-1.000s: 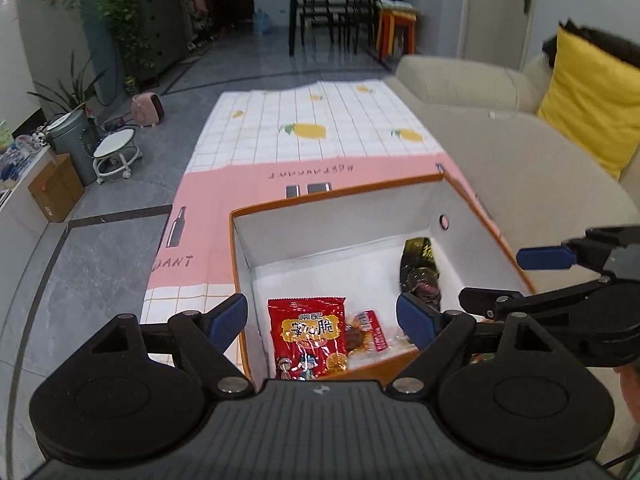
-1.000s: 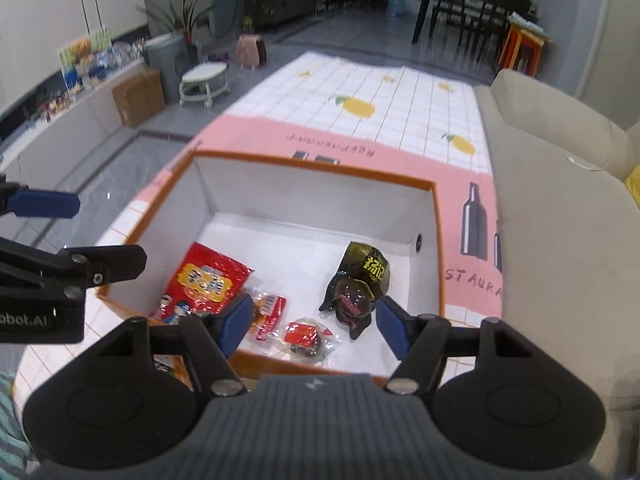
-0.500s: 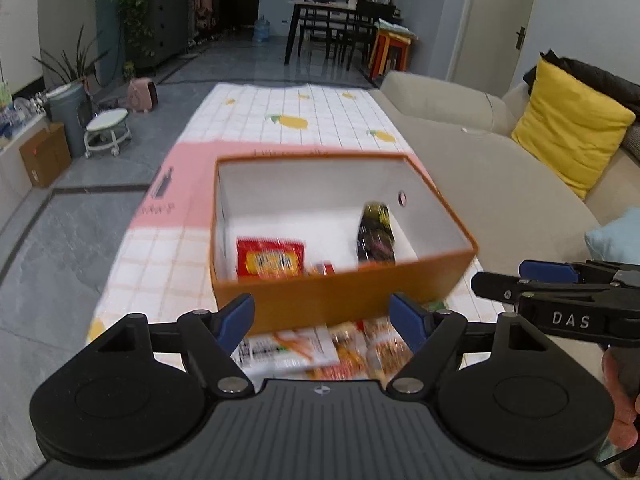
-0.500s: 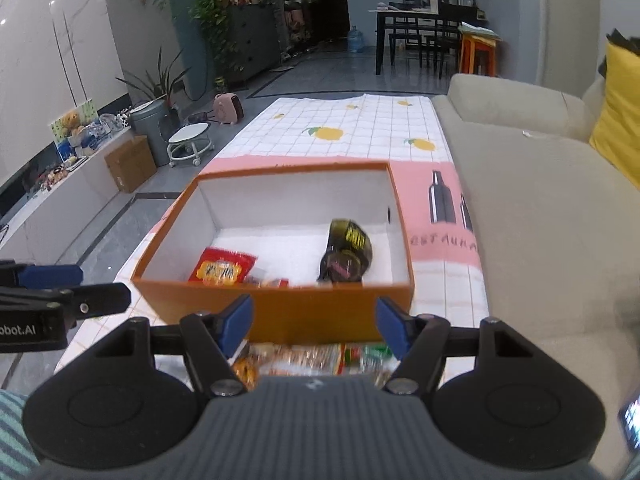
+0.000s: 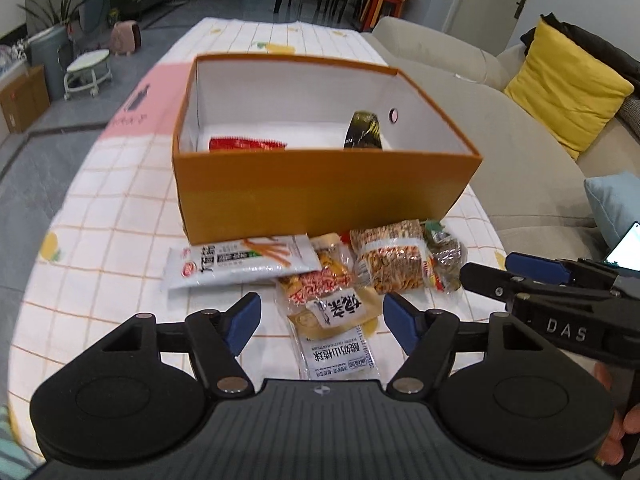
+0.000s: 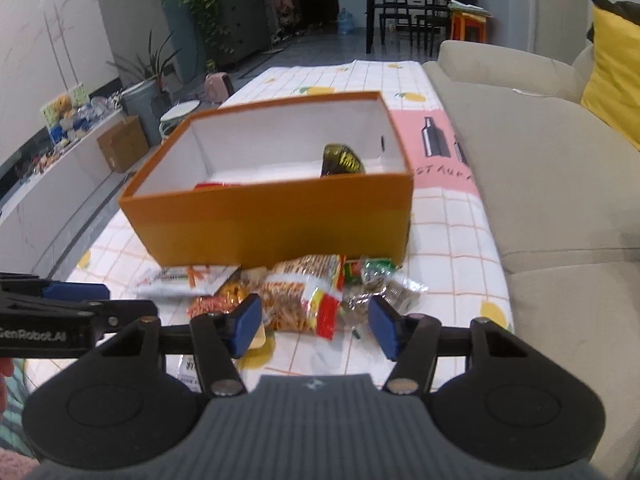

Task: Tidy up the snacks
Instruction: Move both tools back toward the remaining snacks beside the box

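Note:
An orange box with a white inside stands on the table. It holds a red packet and a dark packet. Several loose snack packets lie in front of it: a white stick-snack packet, a yellow packet, a noodle packet, and a small clear packet. My left gripper is open and empty, above the yellow packet. My right gripper is open and empty, above the noodle packet.
The table has a checked cloth with pink bands. A beige sofa with a yellow cushion runs along the right. A phone shows at the right edge. Stool, bin and plants stand on the floor at left.
Both grippers have pulled back from over the box and dropped lower. The loose packets in front of the box have come into view. Both stay open.

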The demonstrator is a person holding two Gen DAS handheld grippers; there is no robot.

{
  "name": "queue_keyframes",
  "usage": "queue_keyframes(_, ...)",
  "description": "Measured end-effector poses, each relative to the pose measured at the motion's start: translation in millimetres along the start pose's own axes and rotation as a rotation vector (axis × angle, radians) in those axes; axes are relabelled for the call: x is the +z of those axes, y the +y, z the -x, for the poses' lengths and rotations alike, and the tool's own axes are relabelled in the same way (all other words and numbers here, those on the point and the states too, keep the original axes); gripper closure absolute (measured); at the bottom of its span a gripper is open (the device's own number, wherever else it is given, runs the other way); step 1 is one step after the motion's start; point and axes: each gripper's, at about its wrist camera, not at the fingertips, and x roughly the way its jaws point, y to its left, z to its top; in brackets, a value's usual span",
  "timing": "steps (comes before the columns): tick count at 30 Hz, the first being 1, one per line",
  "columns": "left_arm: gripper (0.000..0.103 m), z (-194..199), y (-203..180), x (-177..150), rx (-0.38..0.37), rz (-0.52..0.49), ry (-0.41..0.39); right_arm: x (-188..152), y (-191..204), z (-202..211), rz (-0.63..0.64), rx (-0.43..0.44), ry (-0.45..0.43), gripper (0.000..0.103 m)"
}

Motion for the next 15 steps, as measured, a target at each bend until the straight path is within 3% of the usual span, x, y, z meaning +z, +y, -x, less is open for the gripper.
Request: queue_keyframes(15, 0.020, -62, 32, 9, -0.066, 0.232, 0.102, 7, 5, -59, 0.030, 0.001, 0.064, 0.046)
